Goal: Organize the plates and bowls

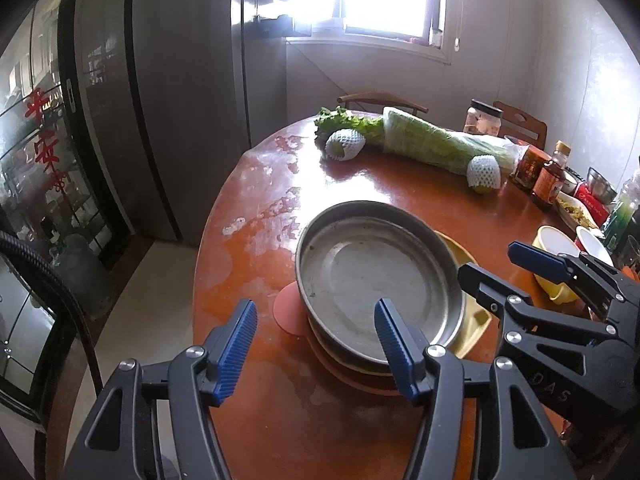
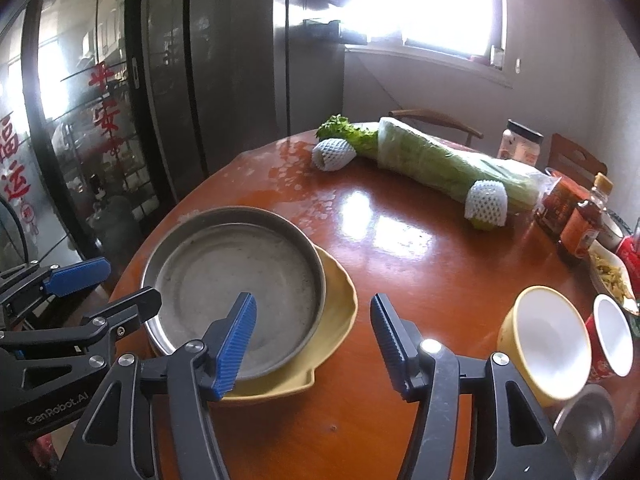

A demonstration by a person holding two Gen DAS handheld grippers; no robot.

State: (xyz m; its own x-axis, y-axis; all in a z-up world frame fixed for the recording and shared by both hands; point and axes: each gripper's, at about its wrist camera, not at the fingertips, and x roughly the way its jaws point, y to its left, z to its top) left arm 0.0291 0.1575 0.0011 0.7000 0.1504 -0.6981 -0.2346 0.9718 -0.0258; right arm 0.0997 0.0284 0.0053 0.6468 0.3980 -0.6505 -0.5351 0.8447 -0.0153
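Hovering over the stack, I have both tools free: my left gripper stands with its jaws apart and nothing between them, and my right gripper likewise, spread over bare table. The steel plate sits on top of the yellow plate, with a pink plate at the bottom — all at the near edge. That leaves the bowls, I judge: the yellow bowl and the red bowl lie tipped on their sides close together at my right, with a small steel bowl just in front of them. To do this well I would take the yellow bowl by its rim with the right gripper, one pad inside and one outside, and lift it clear before turning it — the red one is near enough to get knocked.
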